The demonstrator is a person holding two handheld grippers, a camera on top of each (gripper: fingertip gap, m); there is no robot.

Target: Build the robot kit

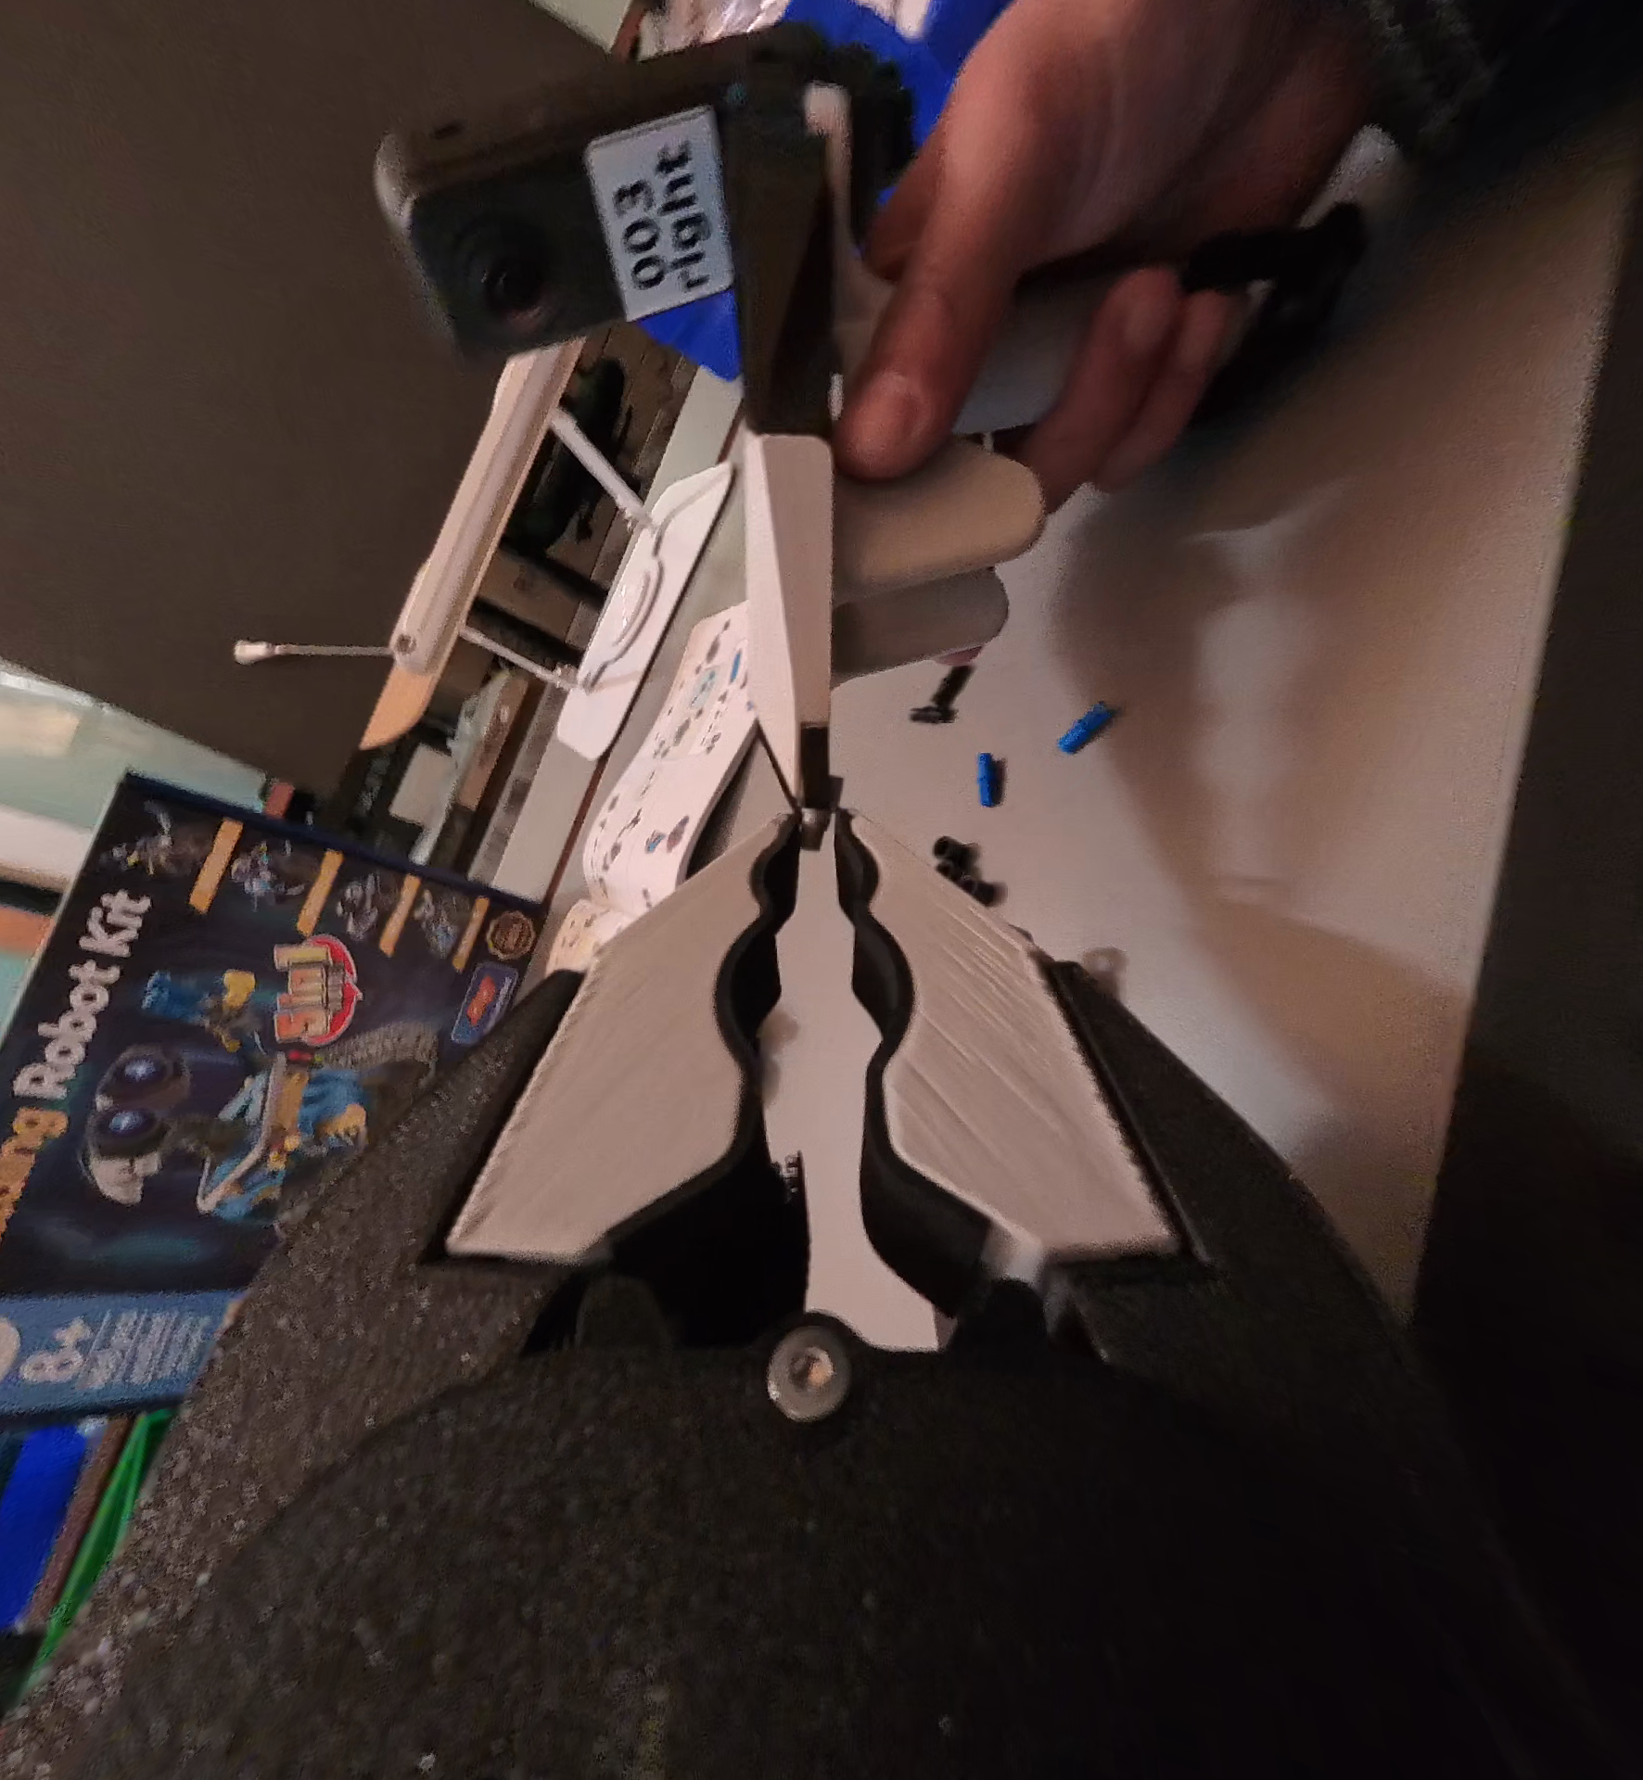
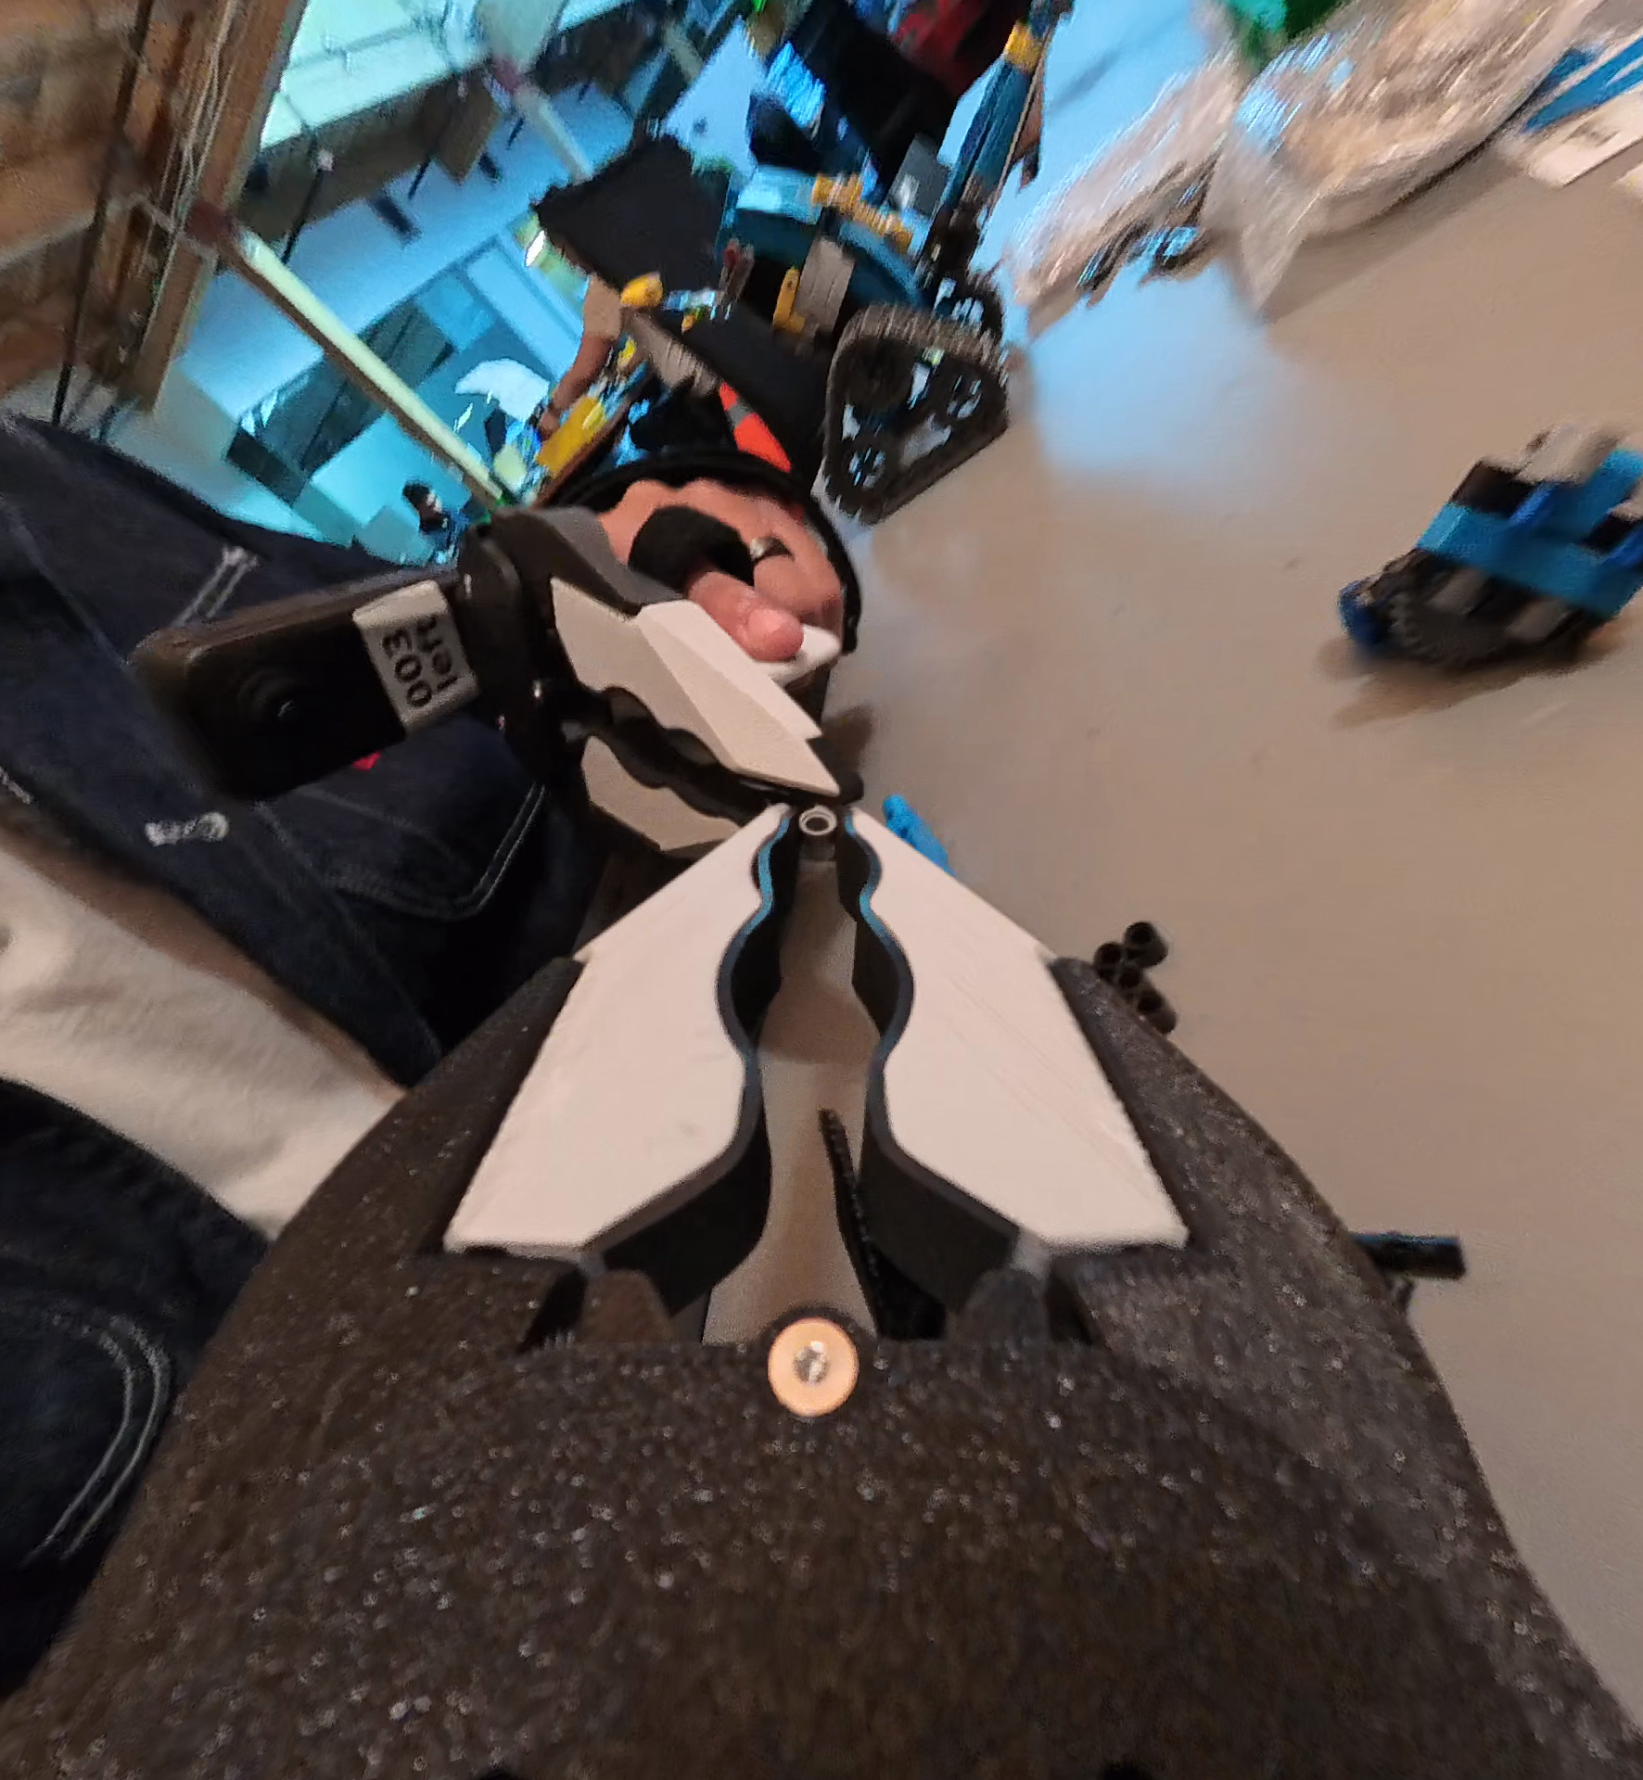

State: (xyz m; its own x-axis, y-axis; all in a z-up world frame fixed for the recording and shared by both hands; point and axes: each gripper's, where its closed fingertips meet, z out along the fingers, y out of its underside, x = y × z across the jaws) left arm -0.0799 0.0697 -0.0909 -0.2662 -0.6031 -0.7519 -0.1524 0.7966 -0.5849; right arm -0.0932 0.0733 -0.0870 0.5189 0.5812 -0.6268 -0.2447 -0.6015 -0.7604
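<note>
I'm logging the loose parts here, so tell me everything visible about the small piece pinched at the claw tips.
The small piece is a short light grey tube with an open round end, plastic by its look. It sits off the table, pinched at the tips of the right claw, with the left claw closed on it from the other side. Its length is hidden.

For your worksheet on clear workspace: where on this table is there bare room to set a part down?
Bare table lies between the tracked vehicle and the blue-and-black wheeled block. It is crowded by the gripper tips, where blue pins and black connectors lie.
</note>
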